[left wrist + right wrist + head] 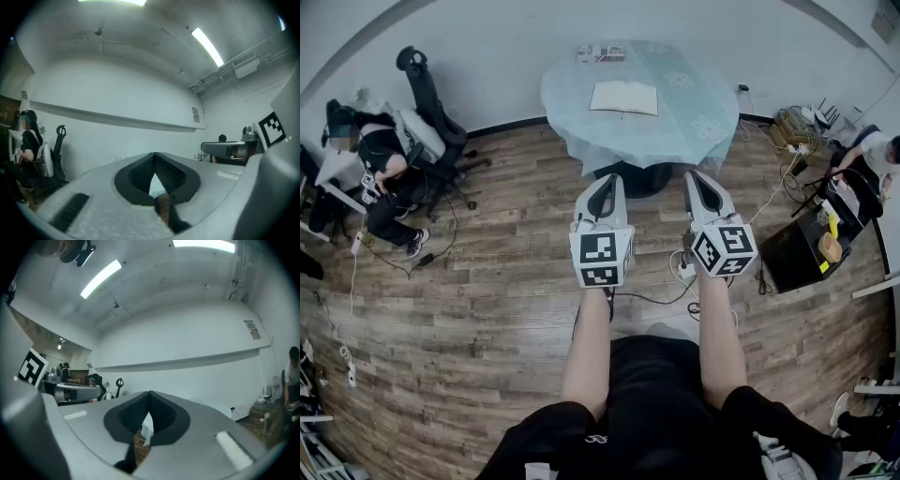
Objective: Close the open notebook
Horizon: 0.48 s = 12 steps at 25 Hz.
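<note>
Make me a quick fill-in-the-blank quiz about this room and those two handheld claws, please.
The notebook on the round table lies ____.
The table wears a light ____ cloth.
The left gripper and the right gripper each hold their fingers ____, with nothing between them.
The floor is laid with ____ planks.
Missing words: open; blue; shut; wooden.
</note>
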Available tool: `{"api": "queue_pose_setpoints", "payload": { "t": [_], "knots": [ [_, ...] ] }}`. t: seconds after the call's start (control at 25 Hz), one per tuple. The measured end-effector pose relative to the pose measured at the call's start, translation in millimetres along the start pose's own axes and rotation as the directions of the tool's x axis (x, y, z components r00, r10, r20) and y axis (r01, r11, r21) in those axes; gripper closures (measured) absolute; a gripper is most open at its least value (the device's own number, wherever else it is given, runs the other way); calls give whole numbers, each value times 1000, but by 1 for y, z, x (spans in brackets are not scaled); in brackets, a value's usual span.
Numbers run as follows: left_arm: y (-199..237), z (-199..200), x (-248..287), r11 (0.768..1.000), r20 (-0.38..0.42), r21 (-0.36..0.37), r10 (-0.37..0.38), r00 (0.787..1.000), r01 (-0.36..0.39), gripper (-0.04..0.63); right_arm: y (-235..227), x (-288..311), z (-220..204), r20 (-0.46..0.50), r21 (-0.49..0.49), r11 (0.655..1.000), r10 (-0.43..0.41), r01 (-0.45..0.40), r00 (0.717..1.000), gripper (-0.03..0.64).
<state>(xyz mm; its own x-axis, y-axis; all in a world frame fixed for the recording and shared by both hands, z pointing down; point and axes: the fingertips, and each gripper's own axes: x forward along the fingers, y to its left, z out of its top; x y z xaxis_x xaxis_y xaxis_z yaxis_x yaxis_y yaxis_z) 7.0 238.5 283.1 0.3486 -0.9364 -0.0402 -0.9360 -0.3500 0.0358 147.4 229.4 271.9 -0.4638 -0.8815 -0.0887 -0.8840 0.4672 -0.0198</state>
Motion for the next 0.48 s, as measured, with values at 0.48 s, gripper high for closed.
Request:
{"api": "queue_pose_setpoints", "payload": {
  "t": [0.48],
  "knots": [
    [26,2,-18,1000,-19,-12,24,1000,-24,592,22,9,-1,-2,48,998,40,-39,999,606]
  ]
}}
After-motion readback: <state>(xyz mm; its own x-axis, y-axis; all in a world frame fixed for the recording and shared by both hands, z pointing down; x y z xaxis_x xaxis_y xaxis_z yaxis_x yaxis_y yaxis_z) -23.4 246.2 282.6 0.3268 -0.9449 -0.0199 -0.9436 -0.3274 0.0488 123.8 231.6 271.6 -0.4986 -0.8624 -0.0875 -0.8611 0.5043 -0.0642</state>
